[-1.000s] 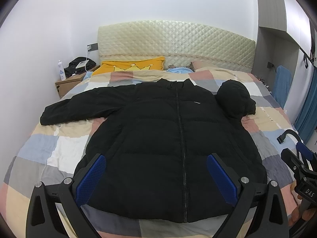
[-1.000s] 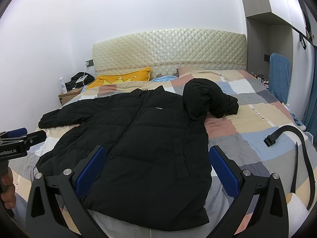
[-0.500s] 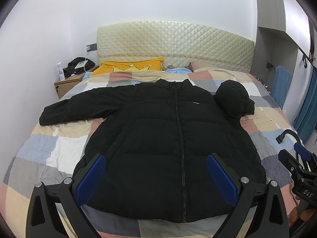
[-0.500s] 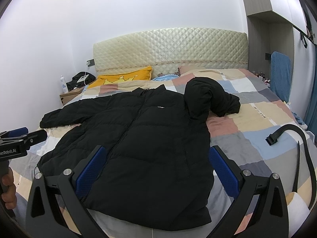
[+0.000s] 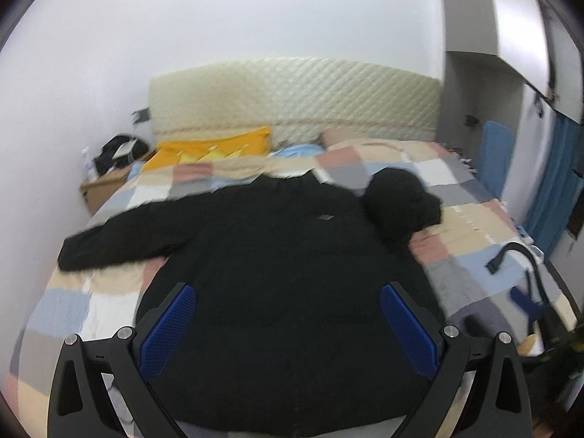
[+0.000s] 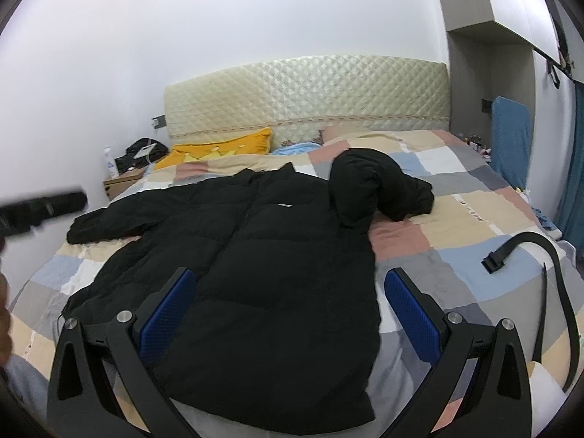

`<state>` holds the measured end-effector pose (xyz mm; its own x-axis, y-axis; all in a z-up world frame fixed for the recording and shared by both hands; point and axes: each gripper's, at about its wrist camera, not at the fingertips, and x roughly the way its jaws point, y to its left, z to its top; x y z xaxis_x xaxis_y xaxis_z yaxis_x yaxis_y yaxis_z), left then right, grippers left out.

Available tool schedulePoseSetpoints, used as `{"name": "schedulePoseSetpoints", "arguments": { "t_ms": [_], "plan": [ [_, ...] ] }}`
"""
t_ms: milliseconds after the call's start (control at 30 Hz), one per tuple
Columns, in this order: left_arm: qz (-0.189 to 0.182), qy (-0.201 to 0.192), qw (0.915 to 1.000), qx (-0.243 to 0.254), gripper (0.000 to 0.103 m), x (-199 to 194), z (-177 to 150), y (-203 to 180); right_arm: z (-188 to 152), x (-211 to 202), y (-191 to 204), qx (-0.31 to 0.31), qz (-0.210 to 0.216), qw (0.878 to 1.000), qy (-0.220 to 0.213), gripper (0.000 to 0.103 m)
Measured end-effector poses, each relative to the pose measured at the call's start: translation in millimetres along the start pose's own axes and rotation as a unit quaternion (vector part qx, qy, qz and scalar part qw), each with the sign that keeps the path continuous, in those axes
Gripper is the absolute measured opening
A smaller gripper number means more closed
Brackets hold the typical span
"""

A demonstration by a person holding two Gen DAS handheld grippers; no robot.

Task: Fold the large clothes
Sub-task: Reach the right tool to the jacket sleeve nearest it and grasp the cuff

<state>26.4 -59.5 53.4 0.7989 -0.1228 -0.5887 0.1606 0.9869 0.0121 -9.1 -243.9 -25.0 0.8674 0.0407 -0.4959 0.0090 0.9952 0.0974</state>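
Observation:
A large black puffer jacket lies front-up on the bed, also in the right wrist view. Its left sleeve stretches out to the left. Its right sleeve is bunched in a heap by the shoulder. My left gripper is open and empty, above the jacket's hem. My right gripper is open and empty, over the jacket's lower right part. The left gripper shows blurred at the left edge of the right wrist view.
The bed has a checked quilt and a quilted headboard. A black strap lies at the right edge. A yellow pillow is at the head. A nightstand with a bottle and bag stands left. A blue towel hangs right.
The left gripper has lifted and tilted up, so its view is blurred and shows more wall. The right gripper has shifted slightly. The jacket has not moved.

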Motion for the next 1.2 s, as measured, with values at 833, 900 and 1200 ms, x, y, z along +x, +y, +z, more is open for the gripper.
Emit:
{"name": "schedulePoseSetpoints", "arguments": {
  "t_ms": [833,900,1200],
  "plan": [
    [-0.033,-0.076,0.9965,0.015,0.103,10.7,92.3,-2.9,109.6,77.2,-96.5,0.127,0.010,0.992,-0.022,0.103],
    [-0.014,-0.071,0.9971,0.020,0.103,22.7,72.5,10.1,101.9,101.6,-107.3,0.137,-0.003,0.991,-0.009,0.103],
    [-0.024,-0.010,0.9996,-0.015,0.103,77.3,10.6,63.7,77.0,175.3,-148.6,0.195,-0.042,0.979,0.031,0.085]
  ]
}}
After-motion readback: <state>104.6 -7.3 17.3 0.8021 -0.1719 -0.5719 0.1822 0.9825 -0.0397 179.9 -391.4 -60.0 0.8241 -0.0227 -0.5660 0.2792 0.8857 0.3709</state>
